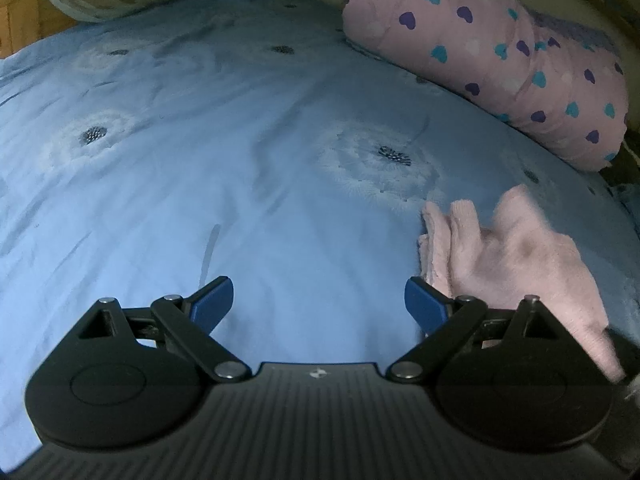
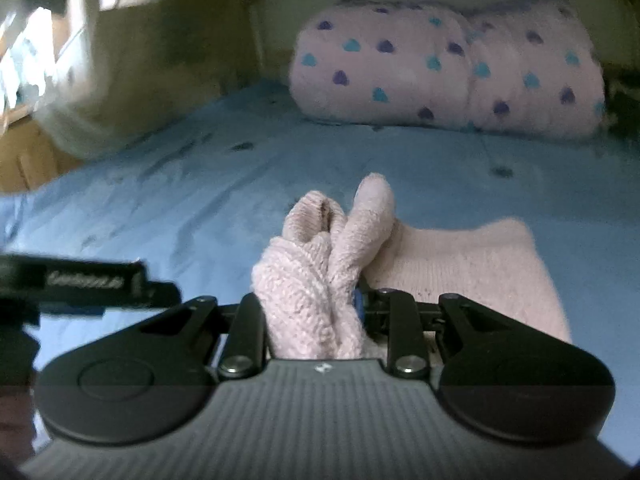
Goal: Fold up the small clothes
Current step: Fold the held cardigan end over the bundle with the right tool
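I am looking down both sets of tongs at a bed covered with a blue sheet [image 1: 240, 184] printed with pale dandelion heads. My left tongs [image 1: 319, 304] are hanging wide open over bare sheet, gripping nothing. My right tongs [image 2: 310, 312] are pinching a bunch of pink knitted glove [image 2: 320, 264], the jaws nearly together with the wool filling the gap, and the glove's fingers [image 2: 370, 200] are sticking up past them. In the left wrist view the same glove [image 1: 516, 256] is lying toward the bed's right-hand edge, just beside my left tongs. A rolled pink blanket [image 1: 500, 52] with purple and teal hearts is resting along the bed's far edge.
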